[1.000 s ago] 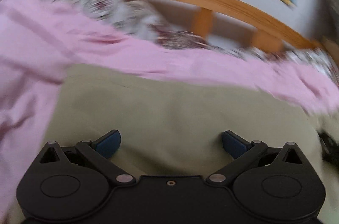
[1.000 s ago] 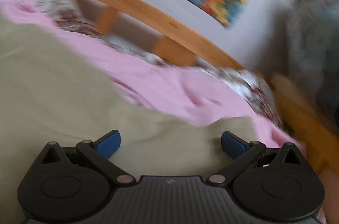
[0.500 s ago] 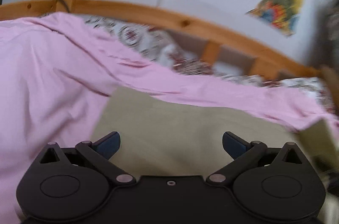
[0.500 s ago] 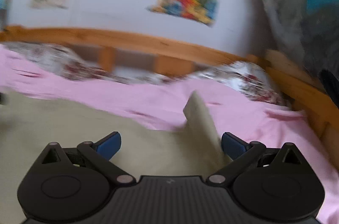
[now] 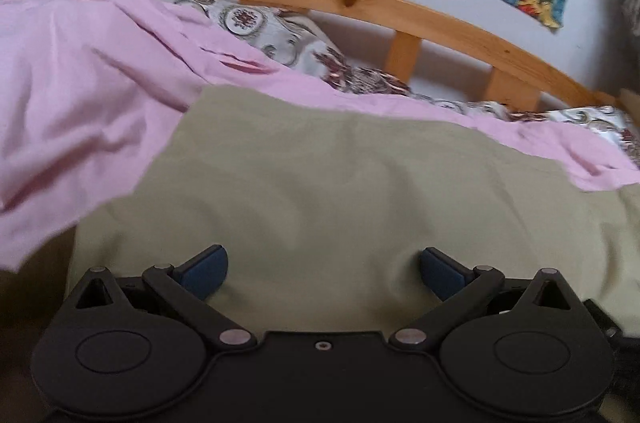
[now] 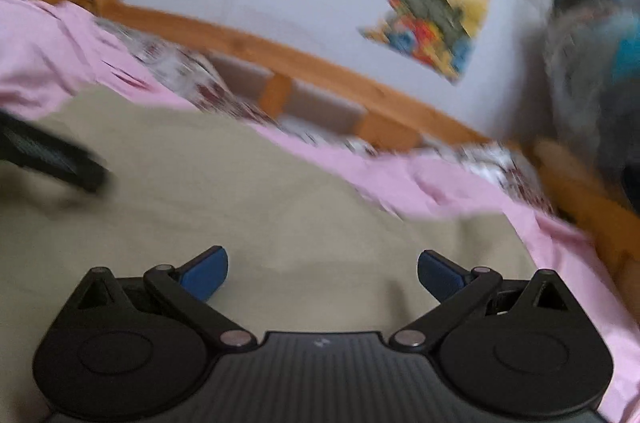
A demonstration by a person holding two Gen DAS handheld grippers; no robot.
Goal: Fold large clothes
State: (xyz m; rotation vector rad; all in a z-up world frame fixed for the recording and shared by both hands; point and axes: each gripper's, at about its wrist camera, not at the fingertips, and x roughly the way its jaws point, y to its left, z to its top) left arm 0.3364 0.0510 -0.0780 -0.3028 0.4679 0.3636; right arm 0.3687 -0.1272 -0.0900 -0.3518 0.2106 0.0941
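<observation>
While the olive garment (image 5: 340, 183) lay spread on the pink sheet (image 5: 80, 95) of the bed, both grippers — left gripper (image 5: 323, 273) and right gripper (image 6: 322, 273) — hovered over it, fingers splayed wide, gripping nothing.

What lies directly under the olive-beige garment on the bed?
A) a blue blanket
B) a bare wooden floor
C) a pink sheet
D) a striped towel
C: the olive-beige garment is spread on a pink sheet, which shows along its far and left edges in both wrist views.
</observation>
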